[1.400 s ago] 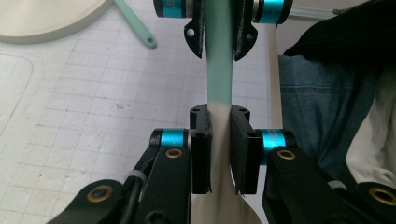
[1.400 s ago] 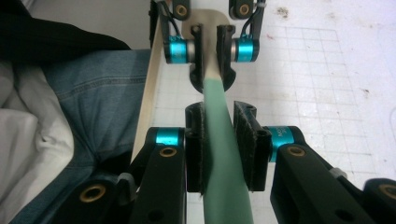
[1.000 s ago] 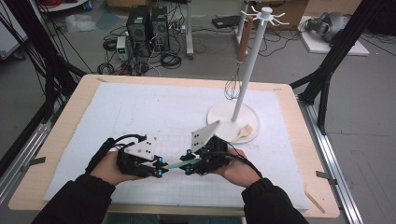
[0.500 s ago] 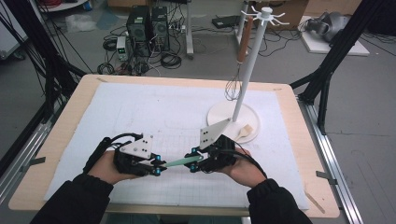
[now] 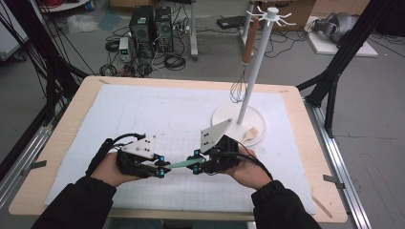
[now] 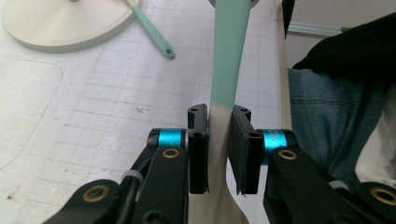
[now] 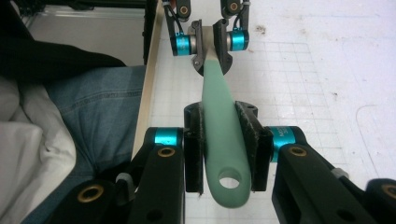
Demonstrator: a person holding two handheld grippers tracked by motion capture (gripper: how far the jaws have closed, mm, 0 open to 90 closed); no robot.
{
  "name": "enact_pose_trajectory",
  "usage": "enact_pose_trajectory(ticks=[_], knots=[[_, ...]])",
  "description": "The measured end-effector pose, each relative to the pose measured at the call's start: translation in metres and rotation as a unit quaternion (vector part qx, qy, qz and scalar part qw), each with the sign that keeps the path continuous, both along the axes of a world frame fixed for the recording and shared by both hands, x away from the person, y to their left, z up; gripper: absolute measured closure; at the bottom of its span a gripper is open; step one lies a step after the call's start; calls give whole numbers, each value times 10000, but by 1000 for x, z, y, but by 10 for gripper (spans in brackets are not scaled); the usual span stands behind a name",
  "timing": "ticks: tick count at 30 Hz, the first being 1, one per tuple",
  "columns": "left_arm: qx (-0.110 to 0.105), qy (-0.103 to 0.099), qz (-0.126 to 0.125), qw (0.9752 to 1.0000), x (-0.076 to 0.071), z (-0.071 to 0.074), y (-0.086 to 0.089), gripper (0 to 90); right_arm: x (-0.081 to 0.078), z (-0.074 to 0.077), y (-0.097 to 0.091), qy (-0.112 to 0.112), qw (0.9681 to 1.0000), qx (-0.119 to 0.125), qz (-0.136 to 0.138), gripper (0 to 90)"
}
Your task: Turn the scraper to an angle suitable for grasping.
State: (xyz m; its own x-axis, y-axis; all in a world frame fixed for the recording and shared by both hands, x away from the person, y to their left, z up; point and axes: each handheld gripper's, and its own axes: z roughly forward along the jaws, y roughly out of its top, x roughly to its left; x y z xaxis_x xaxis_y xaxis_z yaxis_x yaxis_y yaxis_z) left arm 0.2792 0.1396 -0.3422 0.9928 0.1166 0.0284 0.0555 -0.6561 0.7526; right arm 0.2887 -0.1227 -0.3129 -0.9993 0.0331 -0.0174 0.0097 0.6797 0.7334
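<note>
A spatula with a mint-green handle and a cream blade end spans level between my two grippers, just above the mat near the table's front edge. My left gripper is shut on its cream neck, with the green handle running away from the jaws. My right gripper has just been closing on the handle's holed end, and its pads press both sides of it. In the right gripper view, the left gripper faces it at the far end of the spatula.
A white stand with a round base and a pole rises at the right back of the mat. A whisk hangs from it. A second spatula lies across the base. The table's front edge is close behind the hands.
The right hand has shifted slightly toward the left one. The spatula stays bridged between both grippers, and the left hand has not moved.
</note>
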Motion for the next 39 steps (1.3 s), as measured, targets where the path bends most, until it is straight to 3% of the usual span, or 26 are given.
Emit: enact_pose_trajectory(ticks=[3, 7, 14, 22, 24, 30, 39], knots=[[-86, -94, 40, 9999, -2, 2, 1, 802, 3, -2, -3, 172, 9993, 197, -264, 682], [-63, -122, 127, 9998, -1, 2, 2, 803, 7, -5, -8, 357, 9978, 371, -418, 640], [-40, -131, 184, 9997, 0, 2, 2, 800, 11, -3, -10, 506, 9967, 387, -510, 689], [-30, 150, 69, 9999, 3, -1, 1, 773, 3, 4, -6, 118, 9996, 245, -96, 731], [-6, 71, 95, 9999, 3, 0, 1, 780, 2, 6, -5, 69, 9996, 256, -105, 730], [-57, -192, 244, 9995, 1, 2, 2, 804, 10, 0, -10, 411, 9962, 527, -551, 659], [-112, -249, 460, 9986, 3, 2, 7, 804, 16, 0, -16, 643, 9917, 700, -866, 618]])
